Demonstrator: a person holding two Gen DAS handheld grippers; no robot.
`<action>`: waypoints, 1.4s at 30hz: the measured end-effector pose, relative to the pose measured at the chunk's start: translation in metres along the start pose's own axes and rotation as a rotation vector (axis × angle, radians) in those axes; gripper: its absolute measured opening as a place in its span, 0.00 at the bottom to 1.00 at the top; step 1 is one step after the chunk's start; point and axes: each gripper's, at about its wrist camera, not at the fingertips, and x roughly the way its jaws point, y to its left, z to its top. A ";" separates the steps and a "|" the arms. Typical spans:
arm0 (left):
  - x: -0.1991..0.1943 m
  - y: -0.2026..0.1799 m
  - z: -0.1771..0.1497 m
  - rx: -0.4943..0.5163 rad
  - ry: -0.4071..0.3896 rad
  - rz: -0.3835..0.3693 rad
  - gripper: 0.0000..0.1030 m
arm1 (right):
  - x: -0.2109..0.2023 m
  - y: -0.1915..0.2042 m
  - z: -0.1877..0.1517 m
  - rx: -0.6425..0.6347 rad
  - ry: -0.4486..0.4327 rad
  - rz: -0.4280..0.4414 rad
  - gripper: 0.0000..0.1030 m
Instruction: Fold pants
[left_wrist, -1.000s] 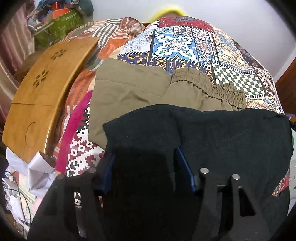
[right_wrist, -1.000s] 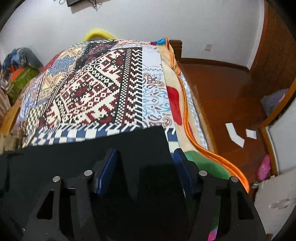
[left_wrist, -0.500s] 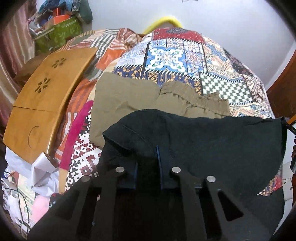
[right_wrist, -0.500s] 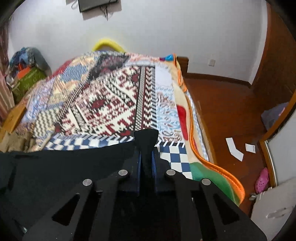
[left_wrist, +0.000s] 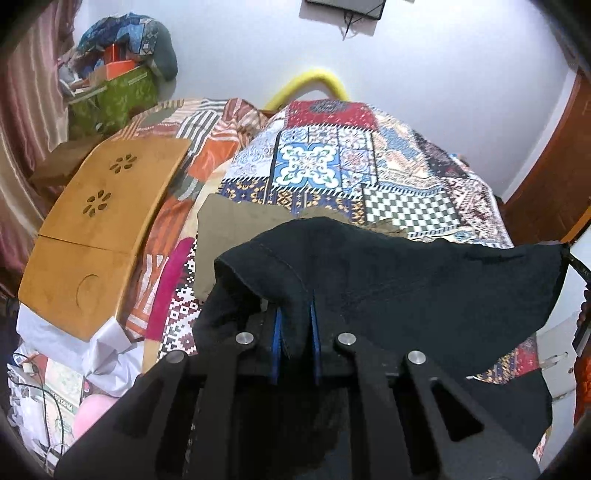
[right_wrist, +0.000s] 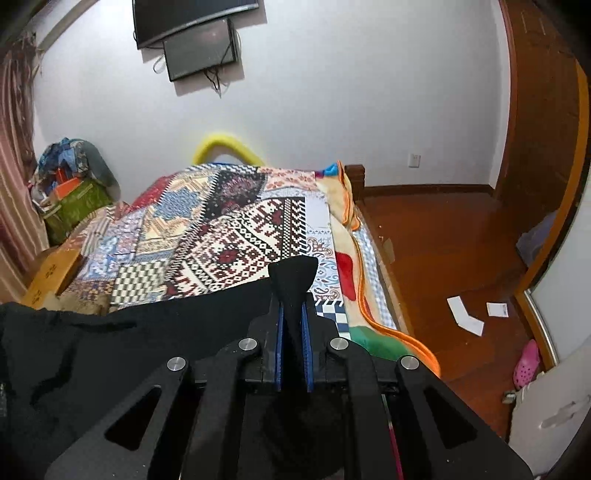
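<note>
The left hand-held gripper (left_wrist: 294, 325) is black, with two flat arms that have long holes cut in them. Four round silver screws shine on top. Its finger pads (left_wrist: 276, 332) are blue. The right hand-held gripper (right_wrist: 293, 336) looks just the same.

The patchwork bedspread (right_wrist: 236, 240) lies bare across the far half of the bed, open for a pass toward the wall. On the left side a wooden lap tray (left_wrist: 99, 225) takes up the bed's edge, and olive trousers (left_wrist: 236, 225) lie beside it. The black pants (left_wrist: 424, 291), stretched taut, hide the near bed. Right of the bed, the wooden floor (right_wrist: 443, 240) is open except for scattered paper slips (right_wrist: 465, 317).
</note>
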 end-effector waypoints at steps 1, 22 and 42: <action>-0.007 -0.001 -0.002 0.002 -0.008 -0.006 0.12 | -0.006 0.000 -0.001 0.003 -0.007 0.004 0.07; -0.115 -0.036 -0.092 0.105 -0.062 -0.044 0.12 | -0.123 -0.002 -0.069 0.038 -0.054 0.021 0.07; -0.126 -0.001 -0.207 0.041 0.031 0.013 0.13 | -0.169 -0.015 -0.154 0.132 -0.031 0.036 0.07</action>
